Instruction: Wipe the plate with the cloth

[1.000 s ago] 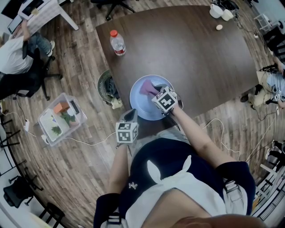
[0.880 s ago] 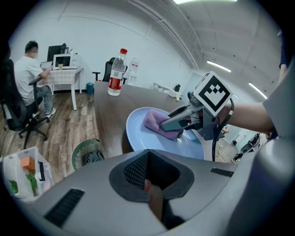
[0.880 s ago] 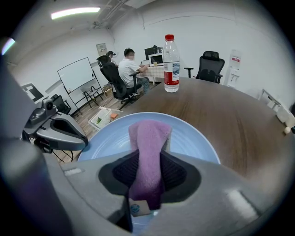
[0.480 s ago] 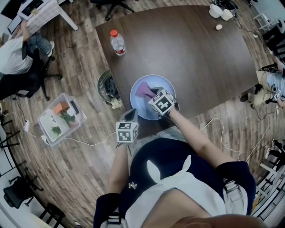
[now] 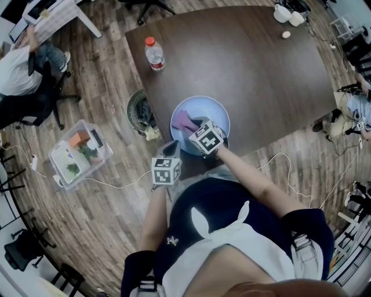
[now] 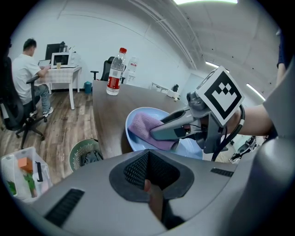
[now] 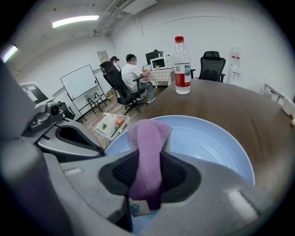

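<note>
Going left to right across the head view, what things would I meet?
seated person → clear storage box → green wastebasket → blue plate holding the purple cloth → white objects at the table's corner

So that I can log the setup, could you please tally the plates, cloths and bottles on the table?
Plate: 1
Cloth: 1
Bottle: 1
Total: 3

We note bright, even light from ceiling strip (image 7: pixel 75 20); soft shadows; heavy fisheye bending, black corners in gripper views.
</note>
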Available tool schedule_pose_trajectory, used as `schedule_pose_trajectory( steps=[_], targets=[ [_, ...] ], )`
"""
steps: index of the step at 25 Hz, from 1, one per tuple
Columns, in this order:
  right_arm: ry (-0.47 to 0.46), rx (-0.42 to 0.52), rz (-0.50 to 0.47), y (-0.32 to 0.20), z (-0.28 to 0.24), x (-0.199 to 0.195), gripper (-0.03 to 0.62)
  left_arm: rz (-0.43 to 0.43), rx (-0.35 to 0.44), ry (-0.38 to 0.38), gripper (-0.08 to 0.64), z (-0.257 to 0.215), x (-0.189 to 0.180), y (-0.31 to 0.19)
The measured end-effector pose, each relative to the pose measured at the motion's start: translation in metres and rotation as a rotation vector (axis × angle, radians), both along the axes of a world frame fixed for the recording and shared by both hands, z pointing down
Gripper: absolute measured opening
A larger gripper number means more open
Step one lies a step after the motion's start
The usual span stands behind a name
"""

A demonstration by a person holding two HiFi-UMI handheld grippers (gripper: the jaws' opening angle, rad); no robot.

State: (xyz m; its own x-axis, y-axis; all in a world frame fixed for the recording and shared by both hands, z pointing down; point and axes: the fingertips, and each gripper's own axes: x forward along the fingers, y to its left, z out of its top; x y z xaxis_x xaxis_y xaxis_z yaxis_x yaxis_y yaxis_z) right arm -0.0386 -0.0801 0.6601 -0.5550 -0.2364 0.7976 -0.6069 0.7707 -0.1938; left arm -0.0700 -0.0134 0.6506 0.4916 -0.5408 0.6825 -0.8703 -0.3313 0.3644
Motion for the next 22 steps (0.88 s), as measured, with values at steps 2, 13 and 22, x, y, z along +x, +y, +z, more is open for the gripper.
schedule_pose_trajectory(
  steps=[2,13,22],
  targets=[
    [-0.002,0.0,-0.003,0.003,0.0,-0.005,0.127,0.003,-0.001,0.001,0.005,0.001,-0.001,0.0],
    [-0.035,-0.037,0.012,0.02,0.001,-0.011,0.127,0.012,-0.001,0.01,0.005,-0.001,-0.002,0.0],
    [-0.045,-0.053,-0.034,0.033,0.001,-0.014,0.127,0.013,-0.003,0.012,0.005,0.0,-0.001,0.0]
  ],
)
